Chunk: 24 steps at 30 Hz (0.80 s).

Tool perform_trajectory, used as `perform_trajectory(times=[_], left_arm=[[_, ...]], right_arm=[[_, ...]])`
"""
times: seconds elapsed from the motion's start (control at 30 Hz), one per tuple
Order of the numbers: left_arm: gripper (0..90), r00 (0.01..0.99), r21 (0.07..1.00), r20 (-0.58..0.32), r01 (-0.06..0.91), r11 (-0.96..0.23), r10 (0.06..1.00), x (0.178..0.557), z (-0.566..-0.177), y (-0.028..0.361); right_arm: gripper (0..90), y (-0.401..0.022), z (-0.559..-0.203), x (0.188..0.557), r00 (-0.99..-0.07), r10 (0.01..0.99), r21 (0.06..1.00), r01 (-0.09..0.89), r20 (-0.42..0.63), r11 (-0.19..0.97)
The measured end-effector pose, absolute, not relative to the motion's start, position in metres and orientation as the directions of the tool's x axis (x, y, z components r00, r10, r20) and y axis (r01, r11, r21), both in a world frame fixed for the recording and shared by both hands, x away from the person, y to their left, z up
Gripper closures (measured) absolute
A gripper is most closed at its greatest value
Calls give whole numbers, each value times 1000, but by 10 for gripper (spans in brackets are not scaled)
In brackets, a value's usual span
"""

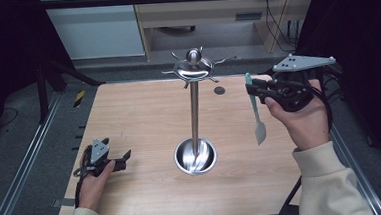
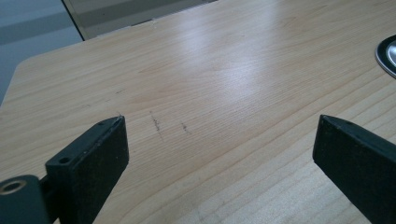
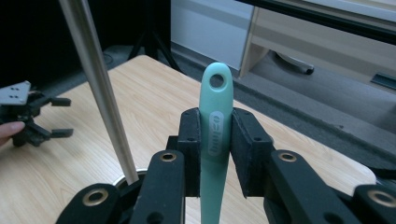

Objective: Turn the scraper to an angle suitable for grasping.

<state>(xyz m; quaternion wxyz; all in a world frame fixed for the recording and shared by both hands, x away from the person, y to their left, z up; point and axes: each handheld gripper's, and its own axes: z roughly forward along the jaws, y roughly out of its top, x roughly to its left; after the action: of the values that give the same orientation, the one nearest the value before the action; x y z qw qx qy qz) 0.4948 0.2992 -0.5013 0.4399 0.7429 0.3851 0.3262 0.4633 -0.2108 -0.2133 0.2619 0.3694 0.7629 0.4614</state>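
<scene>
right tool (image 1: 251, 87) clamped on spatula (image 1: 255, 111) handle near its top, hole end poking above jaws; blade hangs down, off counter (image 1: 139, 120), over right side, right of rack (image 1: 195, 112). rack stands mid-counter, base bowl toward near edge. left tool (image 1: 124, 158) released, jaws wide apart, nothing between, low near left near corner.
</scene>
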Motion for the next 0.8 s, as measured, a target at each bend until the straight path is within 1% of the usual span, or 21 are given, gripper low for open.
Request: perform_trajectory(times=[0.5,0.8], left_arm=[[34,492,904,147,284,-318,858,495,-501,299],[34,493,904,147,284,-319,857,495,-501,299]], right_arm=[[745,-205,-204,452,-633,774,923,278,-34,267],[744,-197,-199,445,-658,752,931,249,-40,268]])
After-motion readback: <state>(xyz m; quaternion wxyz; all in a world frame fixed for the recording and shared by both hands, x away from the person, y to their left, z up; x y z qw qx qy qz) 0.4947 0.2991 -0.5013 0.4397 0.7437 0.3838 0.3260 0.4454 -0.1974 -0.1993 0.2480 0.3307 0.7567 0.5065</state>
